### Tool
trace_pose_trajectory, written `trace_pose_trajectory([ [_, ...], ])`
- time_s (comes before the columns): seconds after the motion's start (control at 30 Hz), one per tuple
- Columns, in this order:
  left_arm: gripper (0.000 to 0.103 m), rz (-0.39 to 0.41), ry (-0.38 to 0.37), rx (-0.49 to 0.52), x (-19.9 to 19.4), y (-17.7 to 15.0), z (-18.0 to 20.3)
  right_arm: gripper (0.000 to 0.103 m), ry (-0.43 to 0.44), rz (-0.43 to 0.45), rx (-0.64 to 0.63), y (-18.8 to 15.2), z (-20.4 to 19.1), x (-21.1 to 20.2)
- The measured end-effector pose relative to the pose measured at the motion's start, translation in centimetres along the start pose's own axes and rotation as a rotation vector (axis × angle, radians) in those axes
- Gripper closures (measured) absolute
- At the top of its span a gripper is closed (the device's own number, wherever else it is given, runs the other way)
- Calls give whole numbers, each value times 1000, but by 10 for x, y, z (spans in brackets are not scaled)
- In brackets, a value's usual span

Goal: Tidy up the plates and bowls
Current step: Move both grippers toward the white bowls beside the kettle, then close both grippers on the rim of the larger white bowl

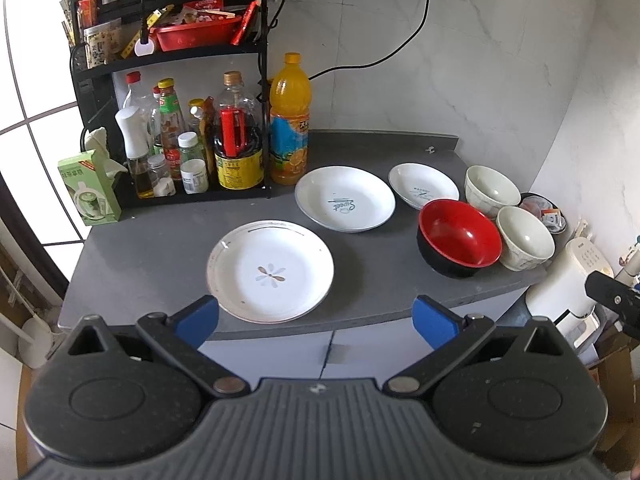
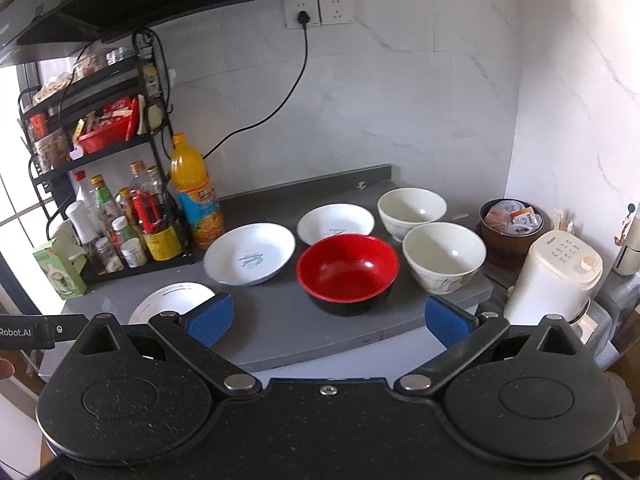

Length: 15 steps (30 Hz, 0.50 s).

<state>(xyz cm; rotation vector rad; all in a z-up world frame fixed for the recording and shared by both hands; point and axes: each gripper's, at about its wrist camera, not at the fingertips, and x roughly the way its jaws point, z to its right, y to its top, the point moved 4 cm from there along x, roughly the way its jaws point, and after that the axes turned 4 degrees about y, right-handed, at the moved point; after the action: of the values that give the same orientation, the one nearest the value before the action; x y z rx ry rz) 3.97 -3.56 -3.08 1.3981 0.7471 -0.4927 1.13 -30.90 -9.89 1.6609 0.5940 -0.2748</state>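
Observation:
On the grey counter (image 1: 160,248) lie a white flower-print plate (image 1: 270,270), a white plate with blue lettering (image 1: 345,198) and a smaller white plate (image 1: 423,185). A red-and-black bowl (image 1: 459,236) and two cream bowls (image 1: 492,189) (image 1: 526,242) stand at the right. My left gripper (image 1: 316,320) hangs open in front of the counter edge, just short of the flower plate. My right gripper (image 2: 326,318) is open too, facing the red bowl (image 2: 347,272), with the cream bowls (image 2: 412,210) (image 2: 443,256) behind and to its right. Nothing sits between either pair of fingers.
A black rack (image 1: 172,56) full of sauce bottles and an orange juice bottle (image 1: 290,120) crowd the back left. A green carton (image 1: 88,188) stands at the left edge. A dark pot of packets (image 2: 510,224) and a white kettle (image 2: 554,276) sit at the right.

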Motion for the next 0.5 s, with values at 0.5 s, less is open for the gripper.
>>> trace_pose_trajectory([
  [0.5, 2, -2, -59, 47, 45, 43, 72, 1, -66, 10, 113, 19, 69, 41],
])
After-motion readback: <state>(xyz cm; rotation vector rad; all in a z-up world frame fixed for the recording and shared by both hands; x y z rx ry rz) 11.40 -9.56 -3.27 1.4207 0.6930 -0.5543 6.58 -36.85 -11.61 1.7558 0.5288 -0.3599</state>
